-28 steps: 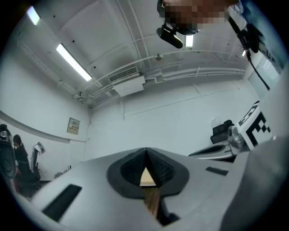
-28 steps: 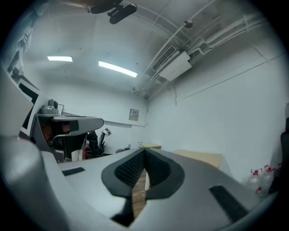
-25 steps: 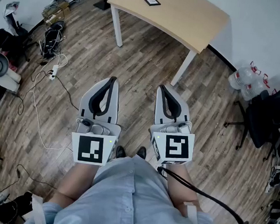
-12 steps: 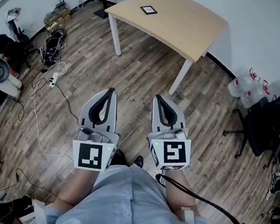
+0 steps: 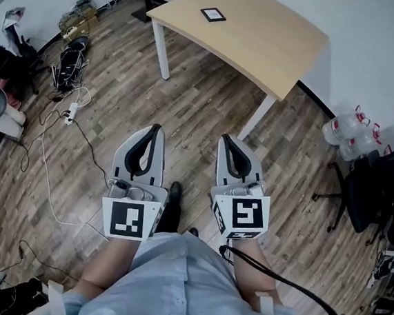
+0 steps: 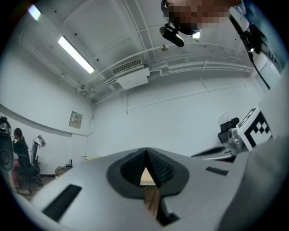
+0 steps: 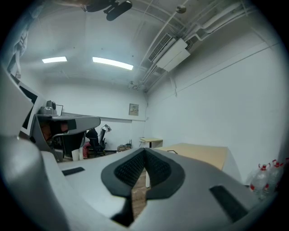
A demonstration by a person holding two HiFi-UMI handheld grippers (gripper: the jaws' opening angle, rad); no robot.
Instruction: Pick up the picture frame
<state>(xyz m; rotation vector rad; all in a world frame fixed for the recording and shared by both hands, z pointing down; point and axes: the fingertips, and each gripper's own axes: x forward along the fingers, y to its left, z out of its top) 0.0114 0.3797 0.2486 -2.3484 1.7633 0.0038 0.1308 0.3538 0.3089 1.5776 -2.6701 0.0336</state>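
With the left claw (image 5: 156, 127) and the right claw (image 5: 225, 138) both closed and empty, the floor cable (image 5: 52, 160) to their left may catch a foot, and far ahead on the surface (image 5: 264, 38) unopened claws would only push the picture frame (image 5: 213, 14).

The picture frame (image 5: 213, 14) is small and close to square, with a dark, near-black border around a pale centre. It lies flat and face up on the light wooden table (image 5: 264, 38), turned a little so that its sides sit at a slight angle to the table's edges. It rests on the far left part of the tabletop, near the left edge and well away from the near right corner. What it holds is too small to make out.
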